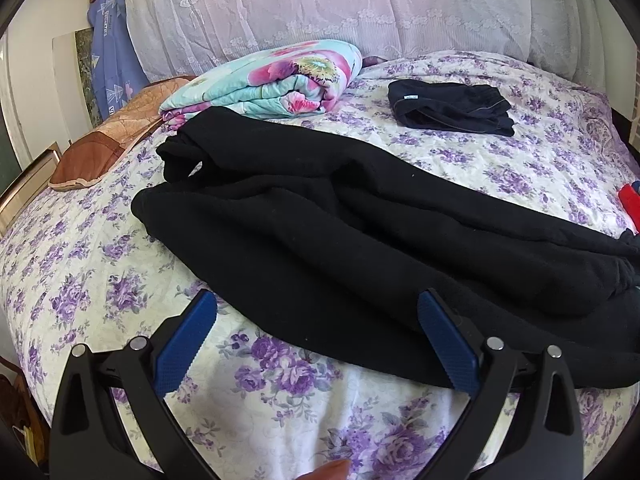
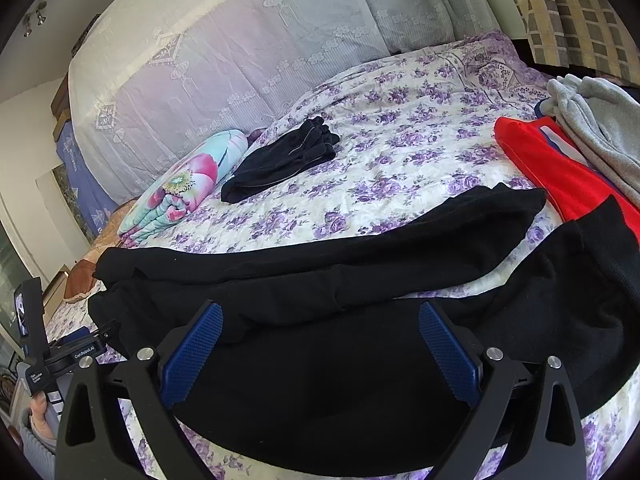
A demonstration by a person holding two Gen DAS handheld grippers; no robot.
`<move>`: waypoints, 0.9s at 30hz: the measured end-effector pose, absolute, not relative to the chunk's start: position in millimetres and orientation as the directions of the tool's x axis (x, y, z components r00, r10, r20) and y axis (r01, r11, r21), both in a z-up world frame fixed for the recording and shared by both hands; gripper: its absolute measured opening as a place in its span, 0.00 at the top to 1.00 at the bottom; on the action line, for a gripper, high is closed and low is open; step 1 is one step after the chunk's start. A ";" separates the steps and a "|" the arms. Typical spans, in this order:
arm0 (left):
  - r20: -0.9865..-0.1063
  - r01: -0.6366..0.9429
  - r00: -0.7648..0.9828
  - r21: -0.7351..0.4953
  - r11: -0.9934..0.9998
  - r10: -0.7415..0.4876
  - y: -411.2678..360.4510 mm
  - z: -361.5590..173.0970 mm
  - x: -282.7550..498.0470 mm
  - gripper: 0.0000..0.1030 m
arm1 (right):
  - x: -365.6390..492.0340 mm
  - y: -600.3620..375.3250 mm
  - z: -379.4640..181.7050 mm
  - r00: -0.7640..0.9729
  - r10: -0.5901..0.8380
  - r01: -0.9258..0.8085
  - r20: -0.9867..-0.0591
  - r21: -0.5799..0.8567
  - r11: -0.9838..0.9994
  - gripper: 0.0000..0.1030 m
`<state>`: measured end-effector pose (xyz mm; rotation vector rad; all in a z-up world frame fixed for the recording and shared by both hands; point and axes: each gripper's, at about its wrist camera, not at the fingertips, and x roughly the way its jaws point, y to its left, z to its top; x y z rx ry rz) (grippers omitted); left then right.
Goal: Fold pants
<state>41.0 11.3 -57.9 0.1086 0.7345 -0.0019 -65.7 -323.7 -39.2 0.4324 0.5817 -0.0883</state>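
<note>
Left gripper point(image 1: 318, 336) and right gripper point(image 2: 320, 344) both hover, jaws spread wide.

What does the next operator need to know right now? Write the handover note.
Left gripper: open, empty, over the near edge of the black pants.
Right gripper: open, empty, above the same pants.
Pants lie lengthwise across the floral bedspread, rumpled, legs roughly together, not folded.
One dark garment already sits folded further back. A red garment and a grey one are piled at the right.
Left to do: straighten, grip, fold the black pants.
</note>
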 end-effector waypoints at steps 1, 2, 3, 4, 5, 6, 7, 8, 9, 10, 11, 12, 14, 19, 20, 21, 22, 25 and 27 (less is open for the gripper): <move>-0.669 0.041 0.742 0.101 0.994 0.037 11.5 -58.9 42.4 0.04 | -65.9 -323.6 -39.4 0.835 0.039 0.202 -0.549 0.370 0.907 0.04; -0.669 0.043 0.742 0.104 0.994 0.038 11.6 -60.0 43.9 0.04 | -65.8 -324.0 -40.0 0.835 0.036 0.203 -0.550 0.368 0.907 0.04; -0.670 0.045 0.742 0.109 0.993 0.040 11.8 -61.3 46.5 0.04 | -65.5 -324.9 -40.1 0.834 0.032 0.205 -0.550 0.364 0.908 0.04; -0.672 0.048 0.739 0.114 0.992 0.042 11.9 -62.4 50.5 0.04 | -65.1 -325.9 -39.7 0.834 0.026 0.208 -0.551 0.359 0.910 0.04; -0.673 0.049 0.738 0.119 0.992 0.044 12.5 -63.0 53.9 0.04 | -64.9 -327.0 -39.0 0.834 0.018 0.212 -0.551 0.352 0.912 0.04; -0.672 0.049 0.739 0.122 0.991 0.046 13.0 -63.2 56.5 0.04 | -64.6 -328.7 -37.8 0.836 0.008 0.218 -0.549 0.345 0.913 0.04; -0.670 0.048 0.741 0.126 0.991 0.049 13.9 -63.0 60.3 0.04 | -64.6 -330.5 -36.4 0.838 -0.002 0.224 -0.546 0.340 0.913 0.04; -0.665 0.045 0.745 0.130 0.990 0.054 14.7 -63.0 63.2 0.04 | -65.0 -332.9 -34.9 0.841 -0.011 0.230 -0.541 0.339 0.912 0.04; -0.656 0.035 0.752 0.134 0.990 0.062 16.5 -62.8 67.6 0.04 | -65.4 -334.7 -33.9 0.844 -0.018 0.235 -0.536 0.340 0.911 0.04; -0.652 0.024 0.755 0.135 0.991 0.071 18.4 -63.4 70.7 0.04 | -65.9 -336.8 -33.2 0.847 -0.024 0.241 -0.531 0.342 0.908 0.04; -0.654 0.014 0.753 0.131 0.991 0.076 20.2 -65.0 73.3 0.04 | -66.2 -339.1 -32.4 0.849 -0.028 0.244 -0.528 0.345 0.906 0.04; -0.669 0.012 0.741 0.107 0.994 0.063 22.9 -68.3 75.8 0.04 | -66.1 -340.2 -33.0 0.850 -0.028 0.246 -0.527 0.349 0.904 0.04; -0.695 0.003 0.718 0.061 0.998 0.040 28.5 -75.2 79.1 0.04 | -64.8 -342.3 -33.7 0.849 -0.027 0.248 -0.528 0.352 0.902 0.04; -0.713 -0.010 0.700 0.043 0.999 0.038 32.2 -85.6 81.5 0.04 | -61.0 -339.4 -38.0 0.841 -0.019 0.240 -0.541 0.342 0.909 0.04; -0.718 -0.010 0.695 0.052 0.999 0.044 31.1 -88.1 82.1 0.04 | -60.6 -338.9 -38.6 0.840 -0.017 0.238 -0.542 0.340 0.910 0.04; -0.727 -0.009 0.685 0.065 0.998 0.053 29.3 -91.4 84.0 0.04 | -60.6 -338.8 -39.3 0.840 -0.017 0.238 -0.542 0.341 0.910 0.04; -0.732 -0.009 0.678 0.075 0.997 0.061 27.7 -93.2 85.3 0.04 | -60.6 -339.3 -40.0 0.840 -0.018 0.240 -0.542 0.342 0.908 0.04; -0.735 -0.012 0.673 0.102 0.995 0.083 23.6 -96.1 85.7 0.04 | -61.1 -342.3 -42.0 0.841 -0.014 0.246 -0.542 0.360 0.900 0.04; -0.743 -0.011 0.663 0.121 0.993 0.098 21.4 -98.5 86.3 0.04 | -61.7 -343.7 -43.7 0.841 -0.011 0.249 -0.541 0.369 0.896 0.04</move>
